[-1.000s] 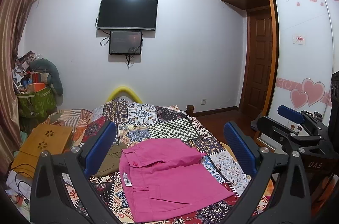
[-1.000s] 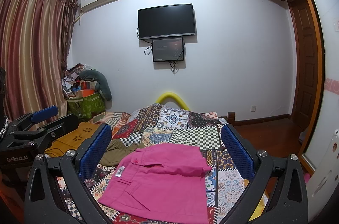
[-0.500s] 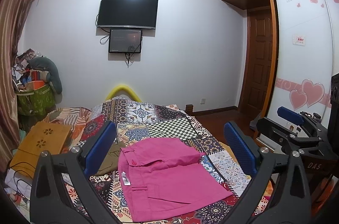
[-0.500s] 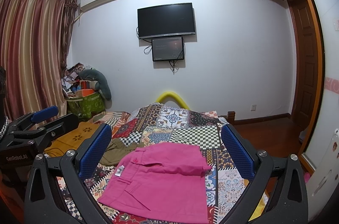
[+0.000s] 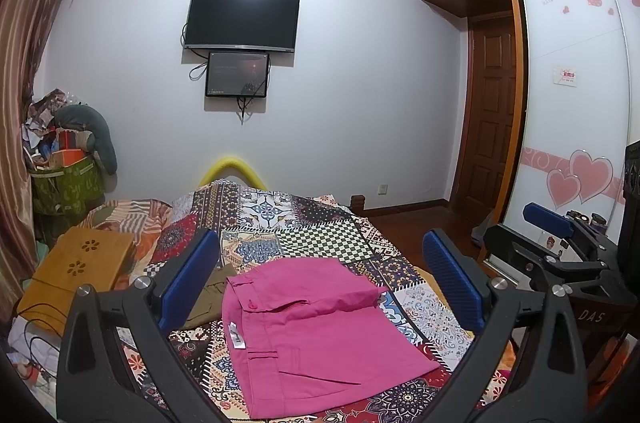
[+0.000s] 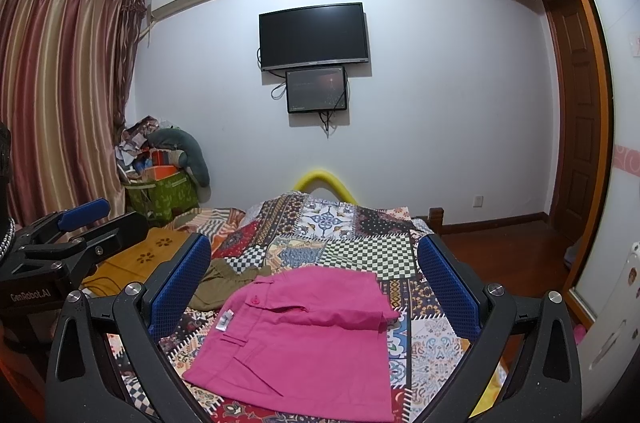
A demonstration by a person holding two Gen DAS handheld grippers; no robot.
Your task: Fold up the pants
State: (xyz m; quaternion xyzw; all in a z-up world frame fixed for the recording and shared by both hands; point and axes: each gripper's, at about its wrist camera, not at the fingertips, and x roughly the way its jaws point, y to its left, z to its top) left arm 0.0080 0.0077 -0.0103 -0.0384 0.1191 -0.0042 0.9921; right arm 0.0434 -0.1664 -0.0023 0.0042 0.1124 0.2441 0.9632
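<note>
Pink pants [image 5: 316, 327] [image 6: 304, 331] lie folded into a flat rectangle on the patchwork bedspread [image 5: 304, 223] [image 6: 360, 235], waistband and white label at the left. My left gripper [image 5: 320, 287] hovers above them, open, nothing between its blue pads. My right gripper [image 6: 316, 287] is likewise open and held above the pants. Each gripper shows at the edge of the other's view: the right one [image 5: 560, 235] off to the right, the left one [image 6: 72, 227] off to the left.
An olive garment [image 5: 208, 299] [image 6: 224, 279] lies crumpled just left of the pants. A wooden lap tray [image 5: 80, 271] rests at the bed's left side. A green bag of clutter [image 6: 164, 191] stands by the curtain. A wardrobe [image 5: 576, 127] and door are to the right.
Both views have shifted only slightly. The pants lie as before and both grippers stay open.
</note>
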